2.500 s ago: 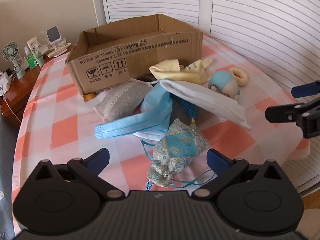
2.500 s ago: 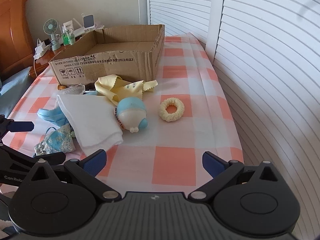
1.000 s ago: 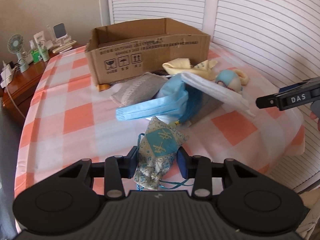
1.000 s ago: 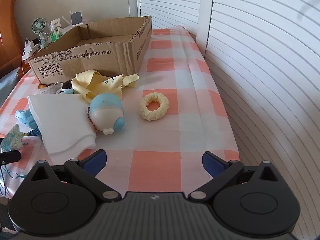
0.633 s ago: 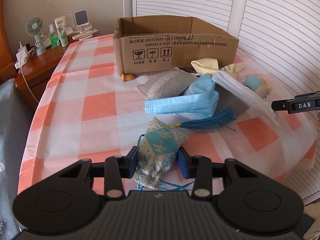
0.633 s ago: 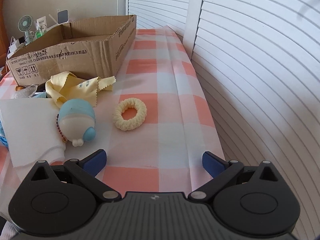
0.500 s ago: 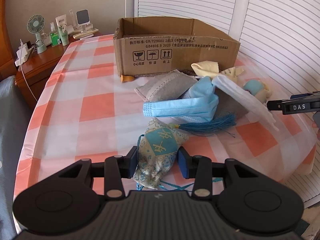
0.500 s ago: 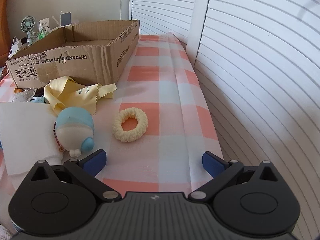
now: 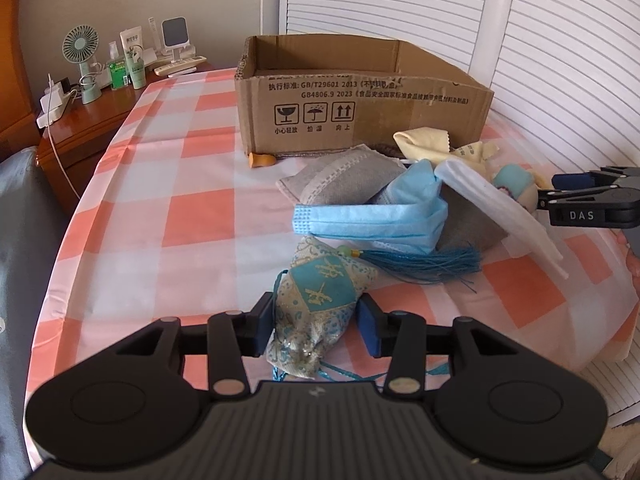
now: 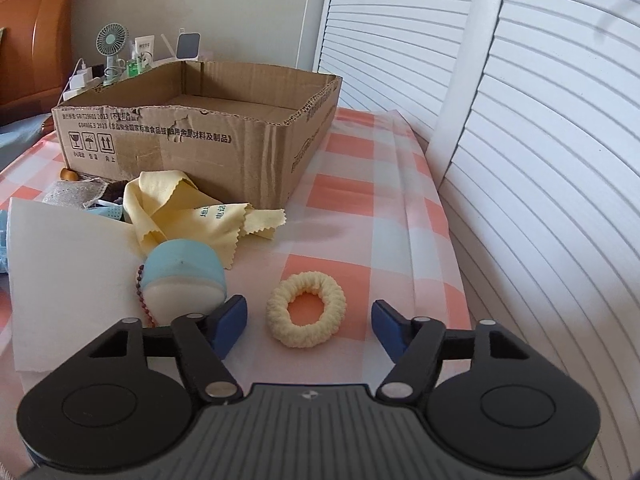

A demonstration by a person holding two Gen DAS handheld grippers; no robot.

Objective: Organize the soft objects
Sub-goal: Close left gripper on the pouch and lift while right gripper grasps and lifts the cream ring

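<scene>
The left gripper point(image 9: 316, 326) pinches a small brocade sachet point(image 9: 316, 304) between its two blue pads; the pouch is teal and cream with gold stitching, its gathered neck hanging toward the camera and teal cords trailing below it. Its blue tassel point(image 9: 424, 262) fans out just ahead and to the right of the gripper on the checked tablecloth point(image 9: 168, 216).

Beyond the tassel lies a heap of soft things: one folded blue face mask point(image 9: 368, 220), one grey padded pouch point(image 9: 348, 178) with a white stitched edge, a second grey piece under the mask, and one white folded cloth point(image 9: 500, 208) leaning off to the right.

The right gripper point(image 10: 308, 324) has its jaws closing, with one cream knitted hair ring point(image 10: 306, 310) lying flat on the tablecloth between the pads; the pads do not touch it. Just left of the left pad sits one round plush toy point(image 10: 182, 284), blue on top and white below, with a dark bead chain at its side. Ahead and left of it lies one pale yellow cloth point(image 10: 188, 212) with zigzag edges and green print.

Farthest from both grippers stands one open cardboard box point(image 10: 200, 136), printed with black text and handling symbols; what shows of its inside is bare cardboard. A small orange-brown object point(image 9: 260, 160) rests against its near left corner.
</scene>
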